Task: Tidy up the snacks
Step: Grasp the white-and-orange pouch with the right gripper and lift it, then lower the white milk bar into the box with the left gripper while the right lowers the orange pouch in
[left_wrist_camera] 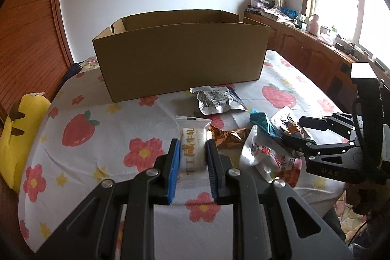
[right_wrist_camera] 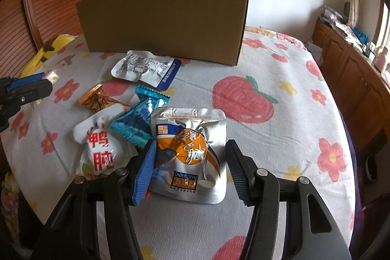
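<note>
Brown cardboard box (left_wrist_camera: 180, 57) is sitting open on the flowery bedsheet (left_wrist_camera: 80, 157); its inside is hidden. Left gripper (left_wrist_camera: 193, 155) is squeezing a white snack packet (left_wrist_camera: 192, 145). Right gripper (right_wrist_camera: 192, 162) is standing open around a silver pouch (right_wrist_camera: 190, 152) lying on the sheet, not pressing it.

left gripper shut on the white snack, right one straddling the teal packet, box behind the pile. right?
Not quite. The right gripper straddles the silver-orange pouch, not the teal packet beside it, per the right wrist view. Left gripper on white snack and box are correct.
</note>
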Demonstrator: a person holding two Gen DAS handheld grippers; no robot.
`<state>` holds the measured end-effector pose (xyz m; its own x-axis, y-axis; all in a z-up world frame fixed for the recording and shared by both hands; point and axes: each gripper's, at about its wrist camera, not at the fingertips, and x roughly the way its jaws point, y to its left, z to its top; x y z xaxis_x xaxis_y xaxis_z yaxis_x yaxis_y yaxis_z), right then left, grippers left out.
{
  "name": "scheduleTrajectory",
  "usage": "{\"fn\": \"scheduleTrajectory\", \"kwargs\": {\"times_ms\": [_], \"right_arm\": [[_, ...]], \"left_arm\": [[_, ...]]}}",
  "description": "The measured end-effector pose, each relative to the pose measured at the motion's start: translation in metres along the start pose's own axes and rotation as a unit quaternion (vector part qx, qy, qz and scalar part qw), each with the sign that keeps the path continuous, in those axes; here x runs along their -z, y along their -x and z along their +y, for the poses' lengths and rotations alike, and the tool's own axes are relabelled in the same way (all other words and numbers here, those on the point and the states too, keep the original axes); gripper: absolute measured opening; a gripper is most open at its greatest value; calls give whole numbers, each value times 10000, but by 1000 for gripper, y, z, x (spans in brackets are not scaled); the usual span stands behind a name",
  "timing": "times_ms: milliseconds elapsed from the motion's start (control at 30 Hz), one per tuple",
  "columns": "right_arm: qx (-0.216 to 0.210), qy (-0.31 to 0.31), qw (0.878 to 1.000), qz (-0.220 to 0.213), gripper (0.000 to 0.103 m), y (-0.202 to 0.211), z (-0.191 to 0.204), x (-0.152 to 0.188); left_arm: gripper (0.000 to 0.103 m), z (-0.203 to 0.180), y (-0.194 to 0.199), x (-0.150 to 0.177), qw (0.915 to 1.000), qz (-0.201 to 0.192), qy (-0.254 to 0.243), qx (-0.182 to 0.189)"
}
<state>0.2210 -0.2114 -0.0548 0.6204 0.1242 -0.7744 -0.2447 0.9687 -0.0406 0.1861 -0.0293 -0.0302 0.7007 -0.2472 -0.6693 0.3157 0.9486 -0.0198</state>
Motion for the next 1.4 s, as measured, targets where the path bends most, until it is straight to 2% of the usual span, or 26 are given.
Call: {"fn": "scheduleTrajectory", "kwargs": {"times_ms": [200, 1000, 1200, 1400], "right_arm": [[-189, -144, 9997, -35, 55, 10, -7, 5], [-305, -272, 9979, -497, 56, 48, -10, 7], [-367, -158, 9965, -736, 56, 68, -10, -8], [-377, 160, 9928, -1126, 56, 89, -7, -48]], "left_arm": [[20, 1, 0, 5, 10000, 1, 43, 48], [20, -2, 13, 0, 9996, -271, 87, 5], [20, 3, 17, -19, 9991, -420, 52, -14], [20, 14, 20, -58, 9973, -737, 17, -45]]}}
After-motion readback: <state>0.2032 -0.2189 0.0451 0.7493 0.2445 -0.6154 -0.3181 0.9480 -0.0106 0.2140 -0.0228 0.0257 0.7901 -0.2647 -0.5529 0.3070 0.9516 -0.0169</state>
